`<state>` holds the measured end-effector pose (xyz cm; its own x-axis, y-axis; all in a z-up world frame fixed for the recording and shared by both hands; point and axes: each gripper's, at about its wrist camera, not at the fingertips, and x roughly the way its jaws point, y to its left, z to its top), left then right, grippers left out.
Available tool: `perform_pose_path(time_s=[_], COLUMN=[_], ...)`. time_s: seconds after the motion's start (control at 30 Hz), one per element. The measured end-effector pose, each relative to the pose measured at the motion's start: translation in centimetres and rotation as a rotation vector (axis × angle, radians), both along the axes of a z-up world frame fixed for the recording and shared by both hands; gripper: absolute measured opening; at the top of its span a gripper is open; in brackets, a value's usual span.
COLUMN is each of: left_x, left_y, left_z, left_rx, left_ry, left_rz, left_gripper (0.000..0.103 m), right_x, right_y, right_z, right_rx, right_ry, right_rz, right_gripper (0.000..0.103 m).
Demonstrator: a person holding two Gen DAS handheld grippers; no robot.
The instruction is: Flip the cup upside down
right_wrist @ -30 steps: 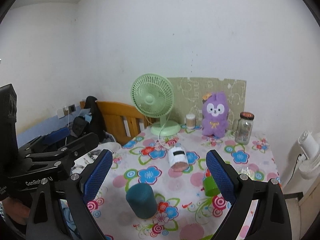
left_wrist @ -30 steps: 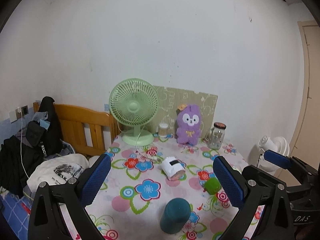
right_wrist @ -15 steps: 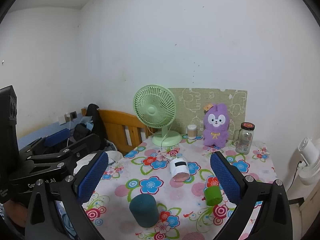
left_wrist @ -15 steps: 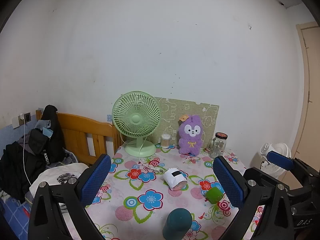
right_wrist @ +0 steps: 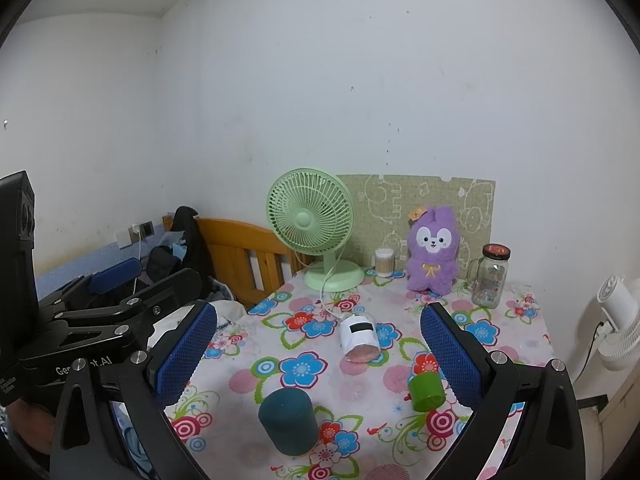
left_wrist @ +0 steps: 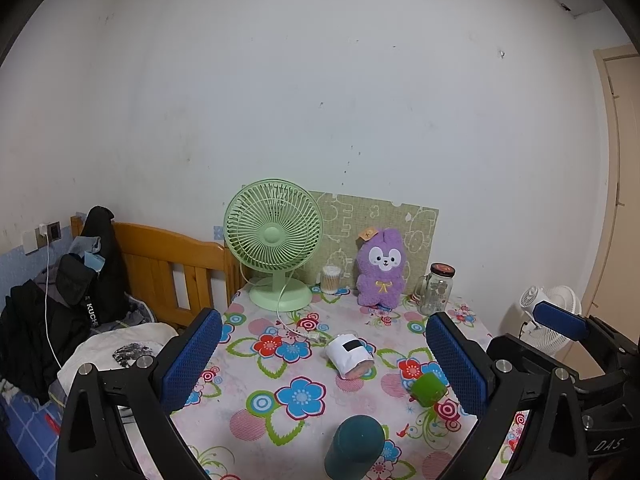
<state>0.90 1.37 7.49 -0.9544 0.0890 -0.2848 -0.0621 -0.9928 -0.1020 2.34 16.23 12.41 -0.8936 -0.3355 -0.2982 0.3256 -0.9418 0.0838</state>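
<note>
A dark teal cup [right_wrist: 289,422] stands mouth-down on the flowered tablecloth [right_wrist: 400,364] near the front edge; it also shows in the left wrist view [left_wrist: 354,447]. A small green cup [right_wrist: 425,391] stands to its right, also seen in the left wrist view [left_wrist: 429,389]. A white cup with a pink end [right_wrist: 360,339] lies on its side in the middle of the table. My left gripper [left_wrist: 324,360] is open and empty above the table's front. My right gripper [right_wrist: 318,350] is open and empty, held back from the cups.
A green desk fan [left_wrist: 276,240] with a white cable, a cotton-swab jar [left_wrist: 330,280], a purple plush [left_wrist: 380,268] and a glass jar [left_wrist: 436,288] line the back. A wooden bed frame [left_wrist: 172,264] with clothes is left. A white fan [right_wrist: 620,320] stands right.
Both grippers have risen and tilted up, so the table and cups sit lower in both views. The cups have not moved.
</note>
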Motion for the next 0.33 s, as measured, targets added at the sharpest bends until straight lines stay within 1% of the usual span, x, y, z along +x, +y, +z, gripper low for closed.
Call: perform_pose_path(time_s=[0.33], left_x=[-0.03], left_y=[0.13], left_z=[-0.07], left_rx=[-0.001], left_ry=[0.003], left_rz=[0.001], left_gripper=[0.103], right_x=[-0.01], right_y=[0.02], right_z=[-0.02], right_rx=[-0.001], right_ry=[0.0], right_rz=[-0.001], right_gripper=[0.103])
